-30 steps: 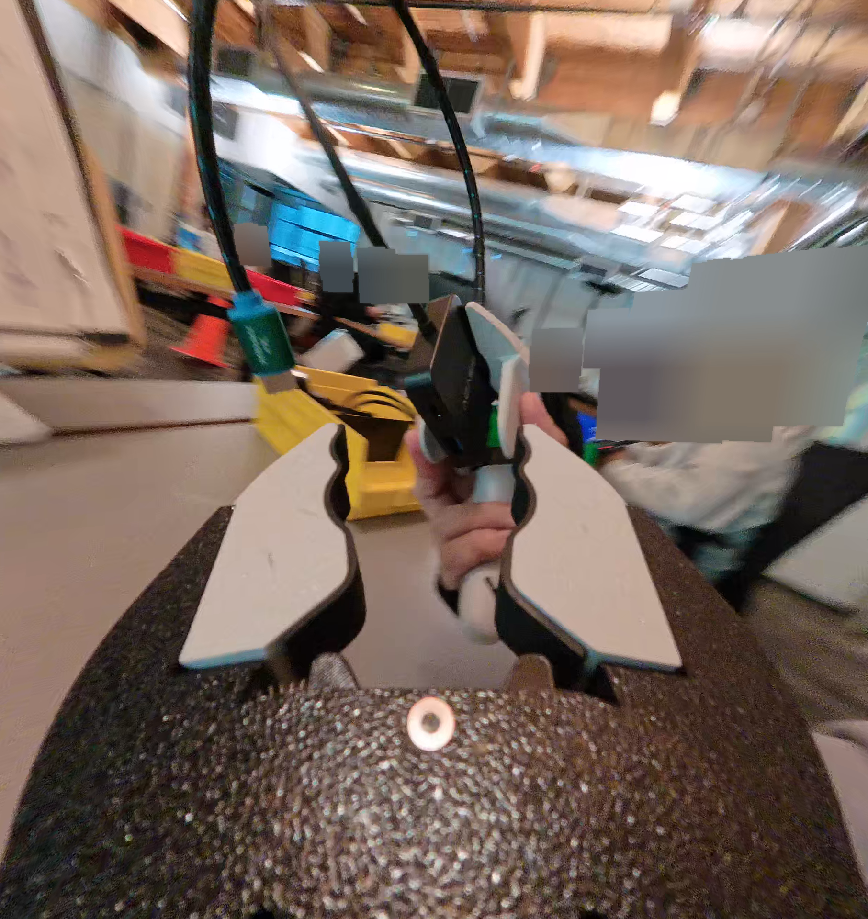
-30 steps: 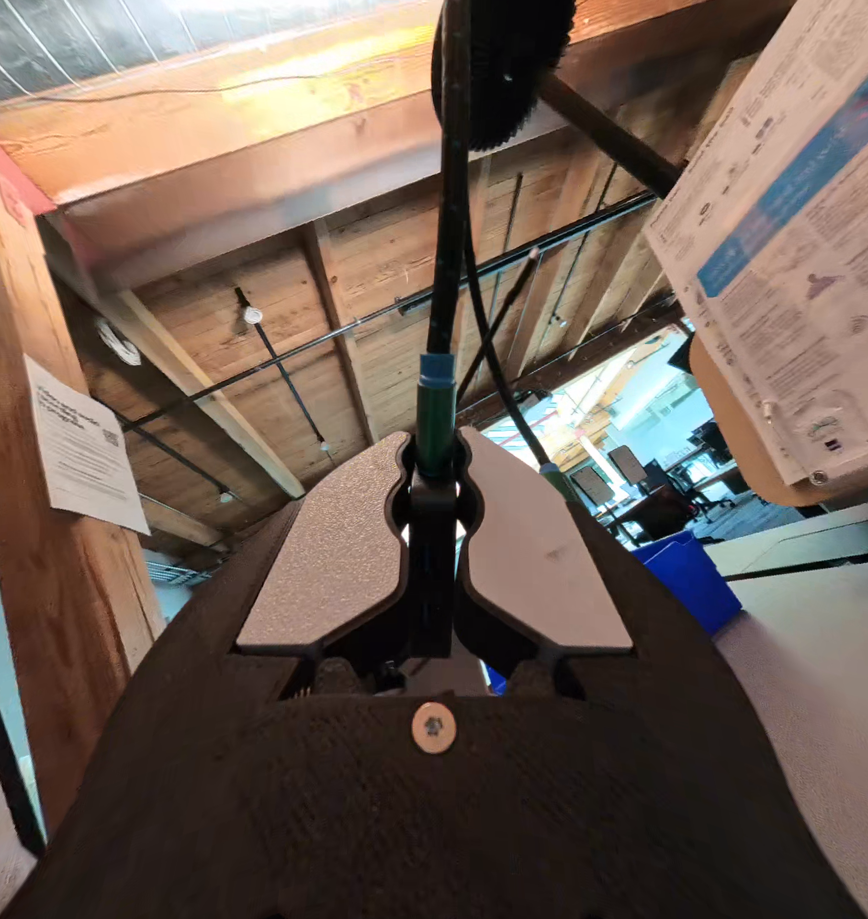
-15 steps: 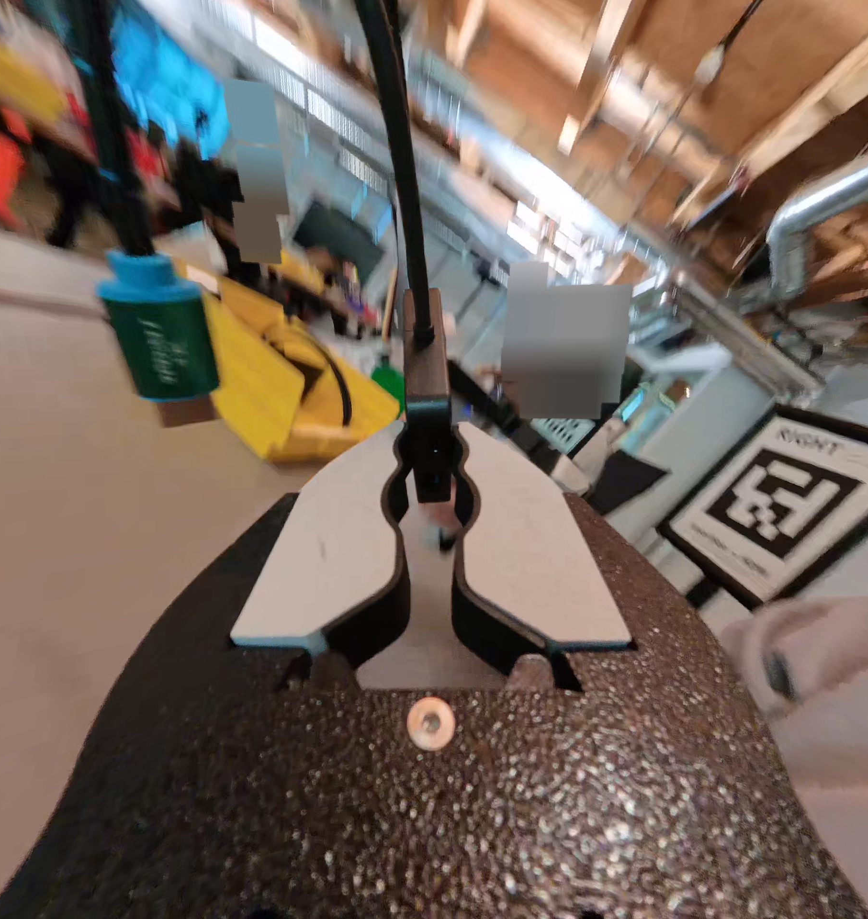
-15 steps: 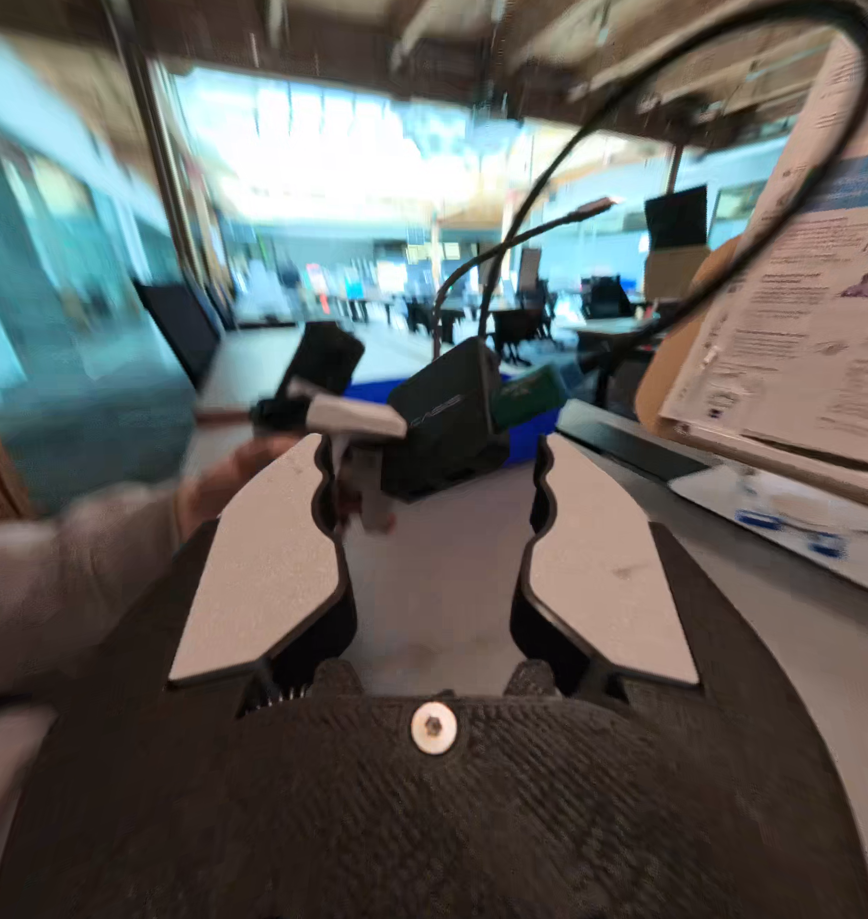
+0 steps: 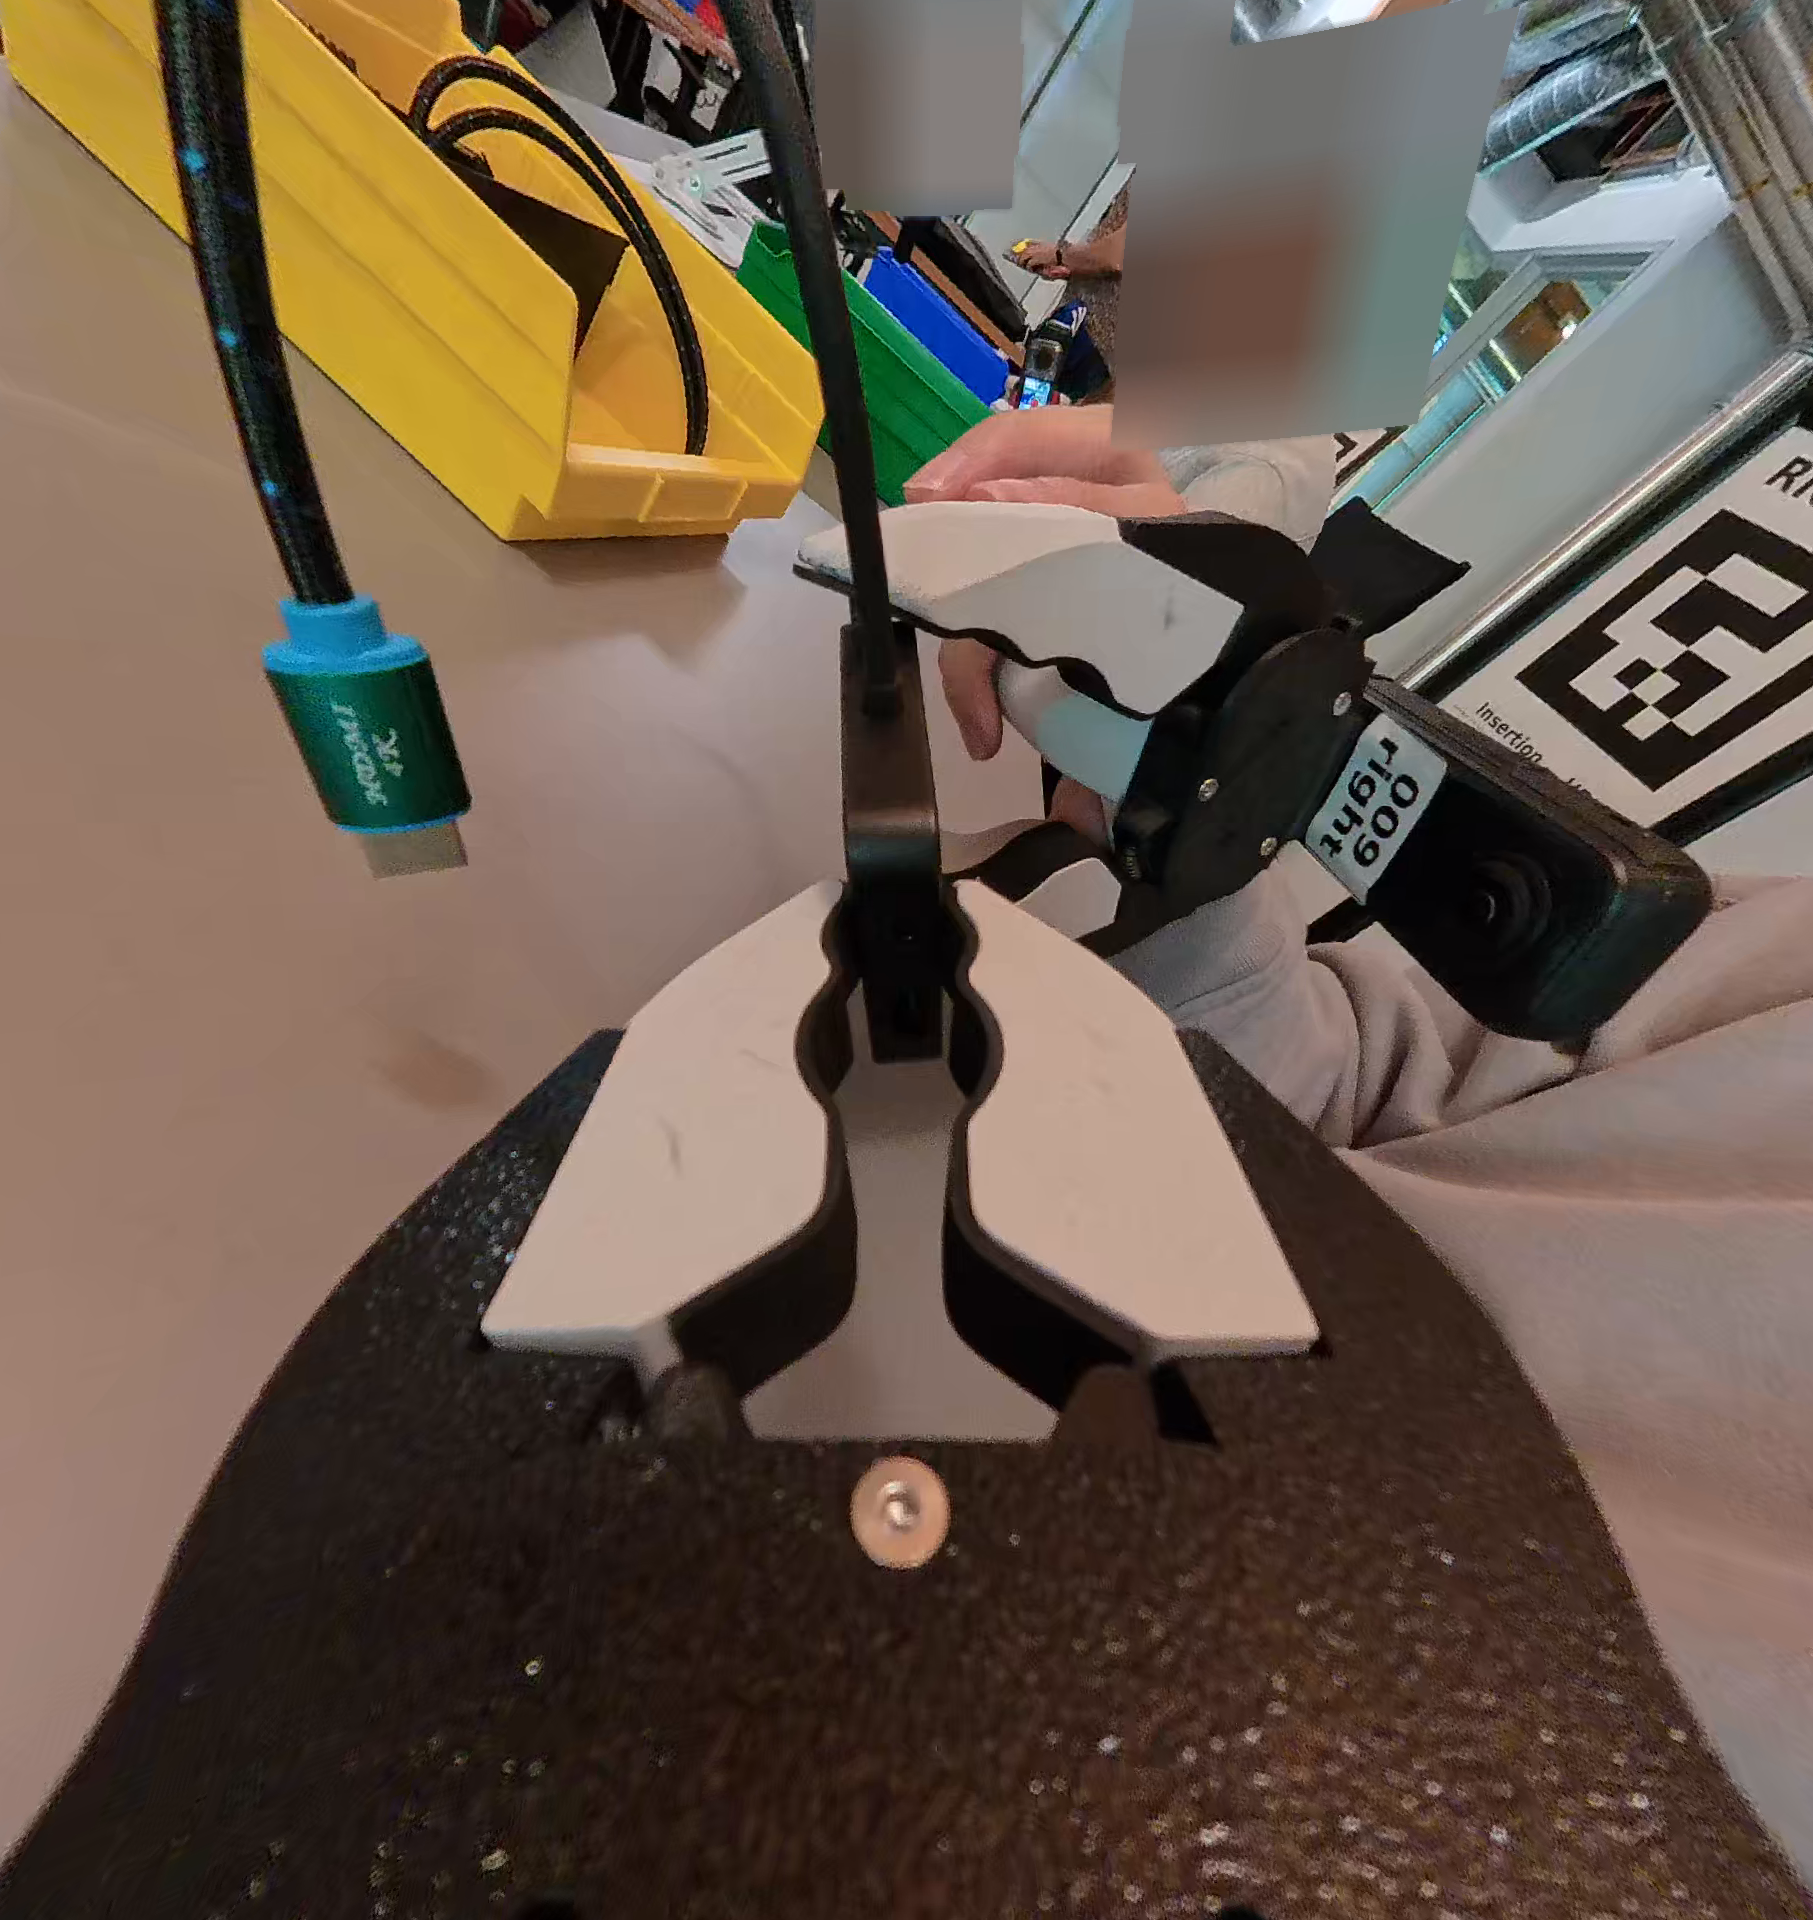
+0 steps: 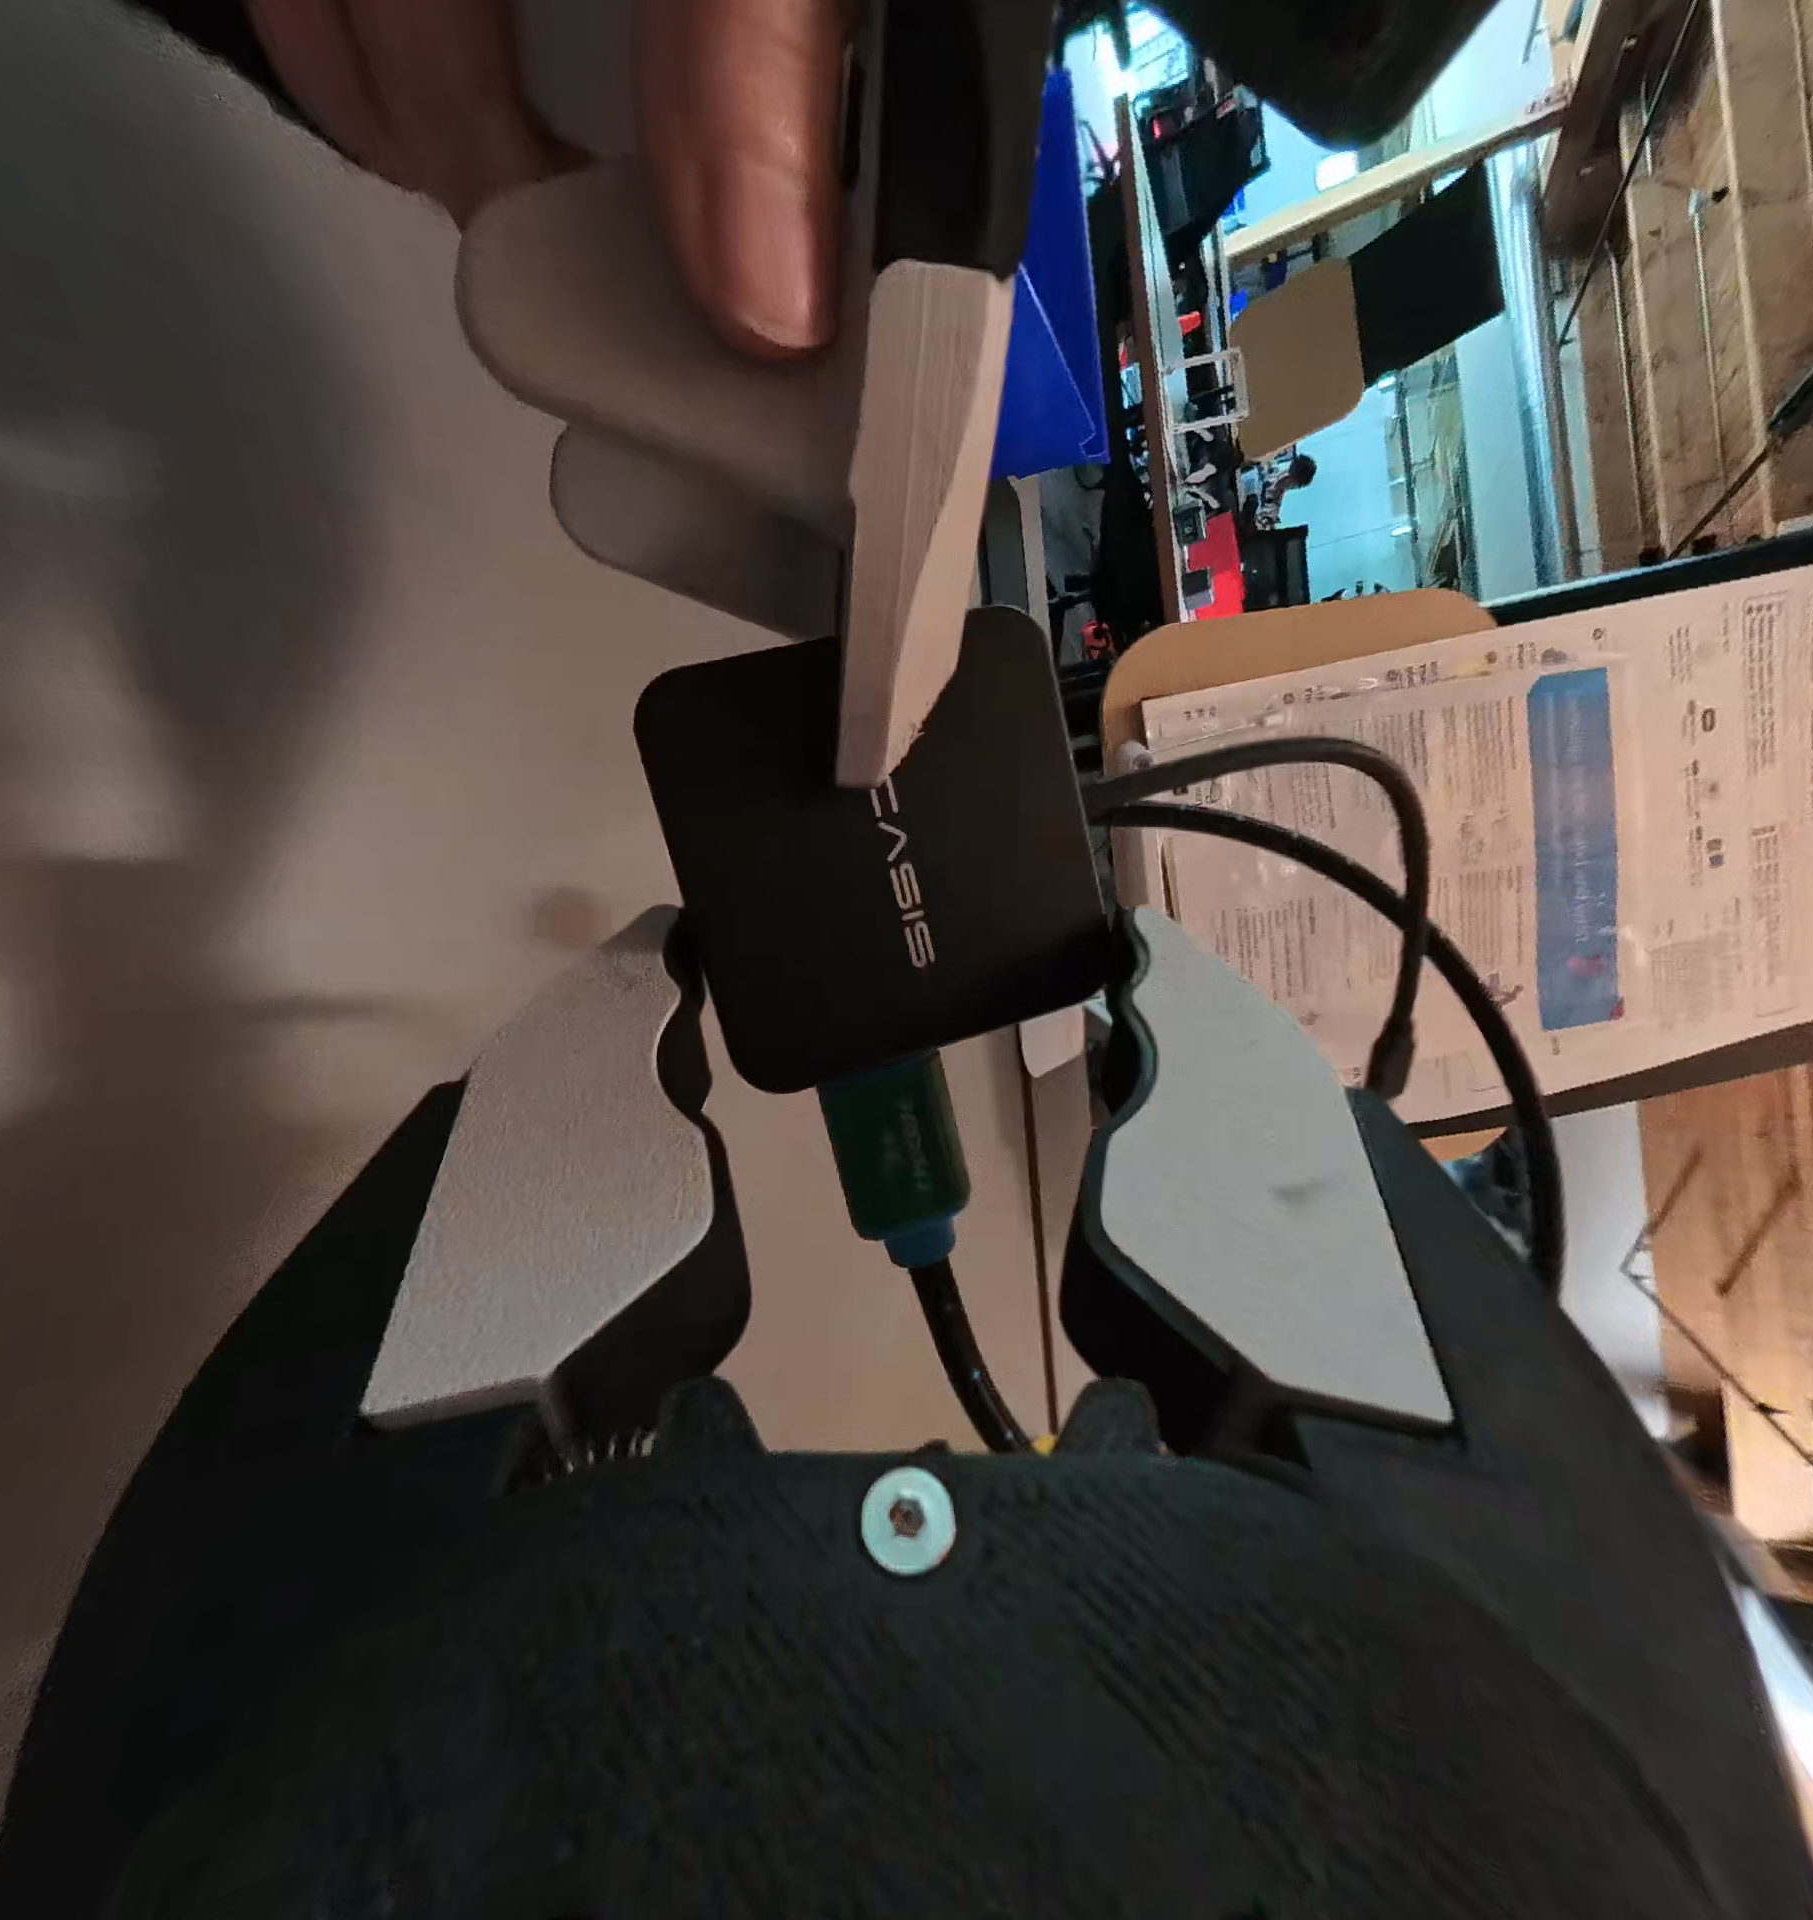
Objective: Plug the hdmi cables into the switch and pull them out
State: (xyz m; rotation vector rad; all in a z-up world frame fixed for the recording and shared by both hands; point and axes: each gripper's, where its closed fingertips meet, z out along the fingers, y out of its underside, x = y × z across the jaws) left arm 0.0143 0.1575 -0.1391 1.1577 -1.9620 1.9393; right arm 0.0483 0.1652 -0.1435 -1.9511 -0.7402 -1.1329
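Left gripper: my left gripper (image 5: 897,935) is clenched on the thin edge of the small black square HDMI switch (image 5: 889,831), held up off the table.
Right gripper: my right gripper (image 6: 907,977) is spread wide, its white fingers (image 6: 569,1143) flanking the switch (image 6: 871,862); whether they touch it I cannot tell.
Cables: a green metal HDMI plug with a blue collar (image 6: 897,1153) sits in the switch's near edge; a second green plug on a braided black cable (image 5: 367,727) hangs free above the table.
Surface: a smooth beige tabletop (image 5: 154,987), carrying a yellow plastic bin (image 5: 445,301) with coiled black cable inside.
Room: green and blue bins beyond, a printed sheet on a brown clipboard (image 6: 1484,831), timber walls.
Change: a second ago my right gripper clamped the switch and my left stood open; now the left holds it and the right has let go.
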